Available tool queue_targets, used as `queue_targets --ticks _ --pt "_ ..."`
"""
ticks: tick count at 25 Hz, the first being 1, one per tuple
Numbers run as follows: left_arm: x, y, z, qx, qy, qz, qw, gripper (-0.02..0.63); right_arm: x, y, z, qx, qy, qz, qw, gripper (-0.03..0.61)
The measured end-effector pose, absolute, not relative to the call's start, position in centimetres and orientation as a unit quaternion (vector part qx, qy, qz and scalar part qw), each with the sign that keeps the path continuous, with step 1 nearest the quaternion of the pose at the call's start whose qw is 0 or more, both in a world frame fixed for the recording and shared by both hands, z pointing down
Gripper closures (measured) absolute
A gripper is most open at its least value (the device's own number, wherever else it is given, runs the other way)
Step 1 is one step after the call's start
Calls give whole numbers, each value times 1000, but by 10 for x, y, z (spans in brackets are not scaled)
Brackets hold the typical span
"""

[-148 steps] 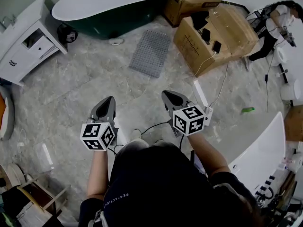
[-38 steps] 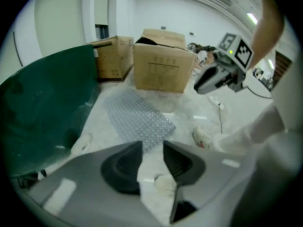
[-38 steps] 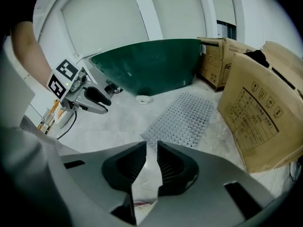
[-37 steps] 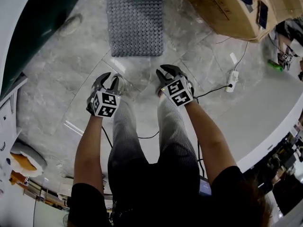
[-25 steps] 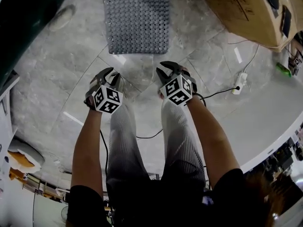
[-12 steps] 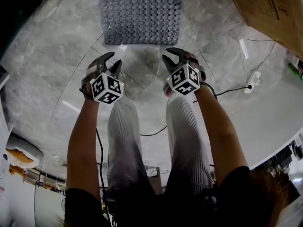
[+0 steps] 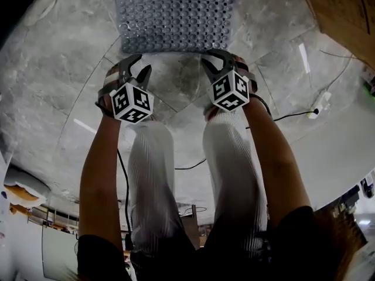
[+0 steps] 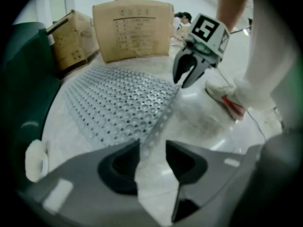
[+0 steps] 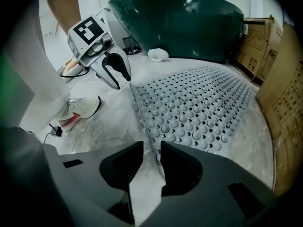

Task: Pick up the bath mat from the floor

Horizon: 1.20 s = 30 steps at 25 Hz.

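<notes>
On the marble floor (image 7: 64, 92), the grey perforated bath mat (image 7: 174, 13) lies flat, unlifted, while left gripper (image 7: 137, 64) and right gripper (image 7: 215, 56), jaws opening, straddle its near edge without yet pinching it.

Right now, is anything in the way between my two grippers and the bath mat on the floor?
Nothing visible. The left gripper and right gripper are at the bath mat's near edge, over bare floor. Both grippers' jaws are opening, with the mat's edge in line with each gap, not pinched.
</notes>
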<state>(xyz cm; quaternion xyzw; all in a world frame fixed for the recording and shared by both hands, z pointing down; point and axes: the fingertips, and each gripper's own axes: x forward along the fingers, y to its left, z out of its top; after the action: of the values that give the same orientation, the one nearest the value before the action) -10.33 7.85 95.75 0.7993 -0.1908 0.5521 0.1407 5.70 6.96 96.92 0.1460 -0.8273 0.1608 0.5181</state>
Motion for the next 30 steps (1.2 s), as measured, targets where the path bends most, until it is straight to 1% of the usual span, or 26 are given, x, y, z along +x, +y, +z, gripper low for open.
queue_targets --ticks 6,12,24,30 --pt "-98 69 981 804 -185 555 104 439 53 70 992 121 -835 132 521 463" --pt "-97 51 975 819 -204 534 52 439 49 76 1004 103 -840 108 522 460" --pt "-105 55 971 814 -203 542 61 439 50 73 1007 115 -838 113 522 460" --pt "-112 59 983 807 -190 555 70 437 51 74 1011 114 -835 110 527 460"
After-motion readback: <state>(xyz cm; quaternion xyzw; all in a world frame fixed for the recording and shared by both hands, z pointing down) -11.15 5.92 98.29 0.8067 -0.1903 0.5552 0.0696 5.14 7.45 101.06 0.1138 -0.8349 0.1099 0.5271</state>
